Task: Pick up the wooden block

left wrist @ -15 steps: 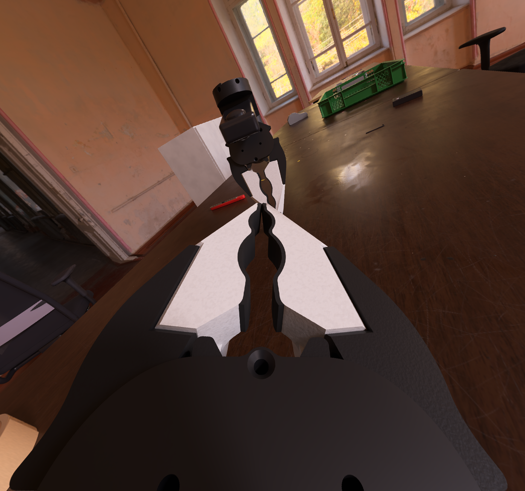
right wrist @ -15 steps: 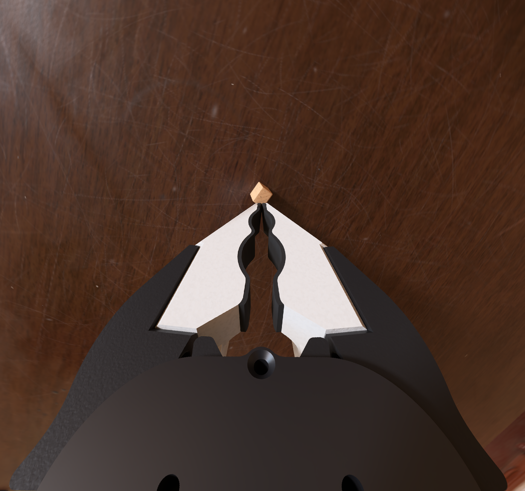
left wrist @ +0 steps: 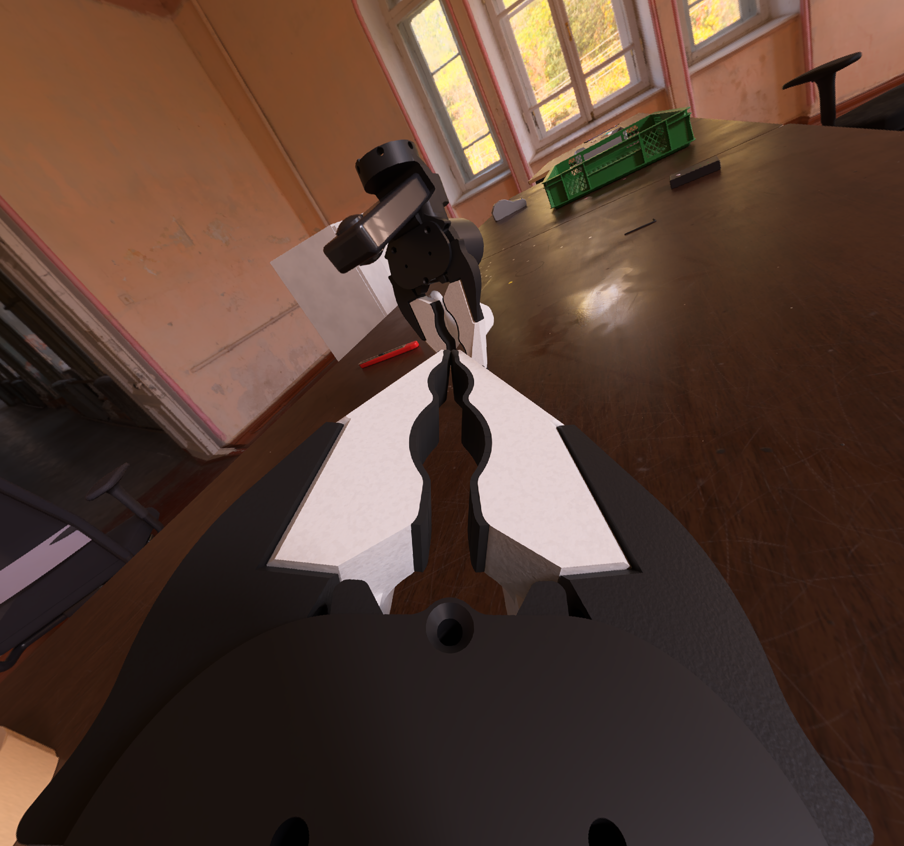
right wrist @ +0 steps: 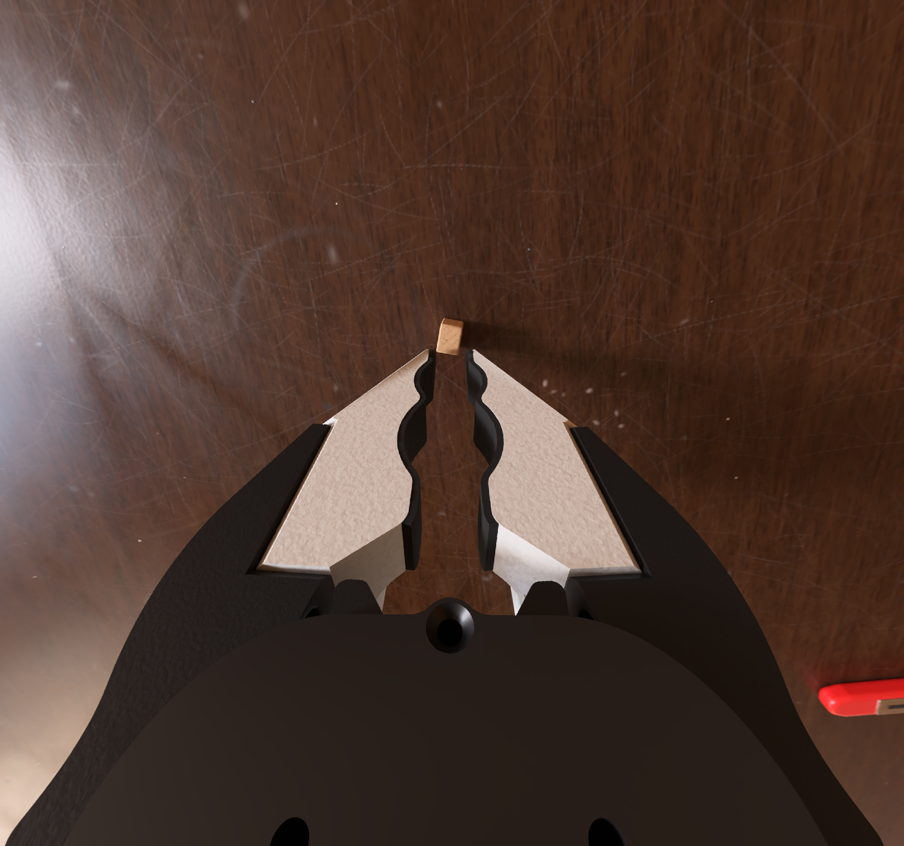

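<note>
A small light wooden block lies on the dark wooden table, just beyond my right gripper's tips. My right gripper points down at the table with its jaws a little apart and nothing between them. My left gripper is shut and empty, held low over the table. In the left wrist view the right gripper hangs just past my left fingertips, tips near the table. The block is hidden in that view.
A red flat object lies on the table near the right gripper, also seen at the right edge of the right wrist view. A green crate, a black bar and a white box stand farther off.
My right gripper has opened slightly and turned about its axis; the block now sits squarer ahead of its tips. The red object has come into the right wrist view. My left gripper stays shut.
</note>
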Controlling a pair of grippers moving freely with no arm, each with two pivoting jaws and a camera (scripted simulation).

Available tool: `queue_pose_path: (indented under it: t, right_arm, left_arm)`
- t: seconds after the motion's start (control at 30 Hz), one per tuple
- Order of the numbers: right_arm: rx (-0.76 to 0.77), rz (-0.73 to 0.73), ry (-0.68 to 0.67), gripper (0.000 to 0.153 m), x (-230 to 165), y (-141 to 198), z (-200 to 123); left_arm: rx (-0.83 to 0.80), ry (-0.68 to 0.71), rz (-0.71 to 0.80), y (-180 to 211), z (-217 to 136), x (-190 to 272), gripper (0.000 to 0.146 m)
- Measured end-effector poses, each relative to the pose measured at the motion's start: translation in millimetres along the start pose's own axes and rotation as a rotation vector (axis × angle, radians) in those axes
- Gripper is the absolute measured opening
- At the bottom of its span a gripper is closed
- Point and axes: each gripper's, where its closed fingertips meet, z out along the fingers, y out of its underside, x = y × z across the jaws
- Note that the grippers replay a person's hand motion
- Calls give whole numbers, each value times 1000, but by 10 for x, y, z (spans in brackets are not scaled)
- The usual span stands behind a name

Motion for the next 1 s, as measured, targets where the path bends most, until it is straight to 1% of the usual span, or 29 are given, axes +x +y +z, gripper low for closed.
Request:
queue_pose_path:
  t: [0.13,0.33,0.4,0.5,0.57,0.73,0.8,0.83,0.93,1.0]
  right_arm:
    - [-31,46,-3,16,-1,35,20]
    - [-46,99,-4,16,0,29,72]
    - [-77,106,12,16,16,46,93]
    - [-103,104,20,14,7,41,106]
    - [-120,99,25,9,-8,35,111]
    - [-122,116,48,9,8,8,94]
    - [-80,130,83,9,8,-60,10]
    - [-40,142,109,9,-1,-124,-82]
    - [138,172,195,9,-163,-407,-536]
    - [288,164,221,9,-462,-648,-877]
  left_arm:
    - [7,-1,5,-25,-1,7,0]
    - [15,-4,8,-49,-1,10,0]
    - [17,-7,4,-49,-1,7,0]
    - [31,-11,-9,-69,-5,4,0]
    - [42,-13,-12,-96,-9,11,0]
    - [67,-4,18,-200,-46,86,0]
    - [65,-4,47,-229,-94,112,0]
    - [63,-9,54,-239,-130,117,0]
    - [60,-27,56,-264,-273,103,0]
    - [55,-41,71,-292,-382,85,0]
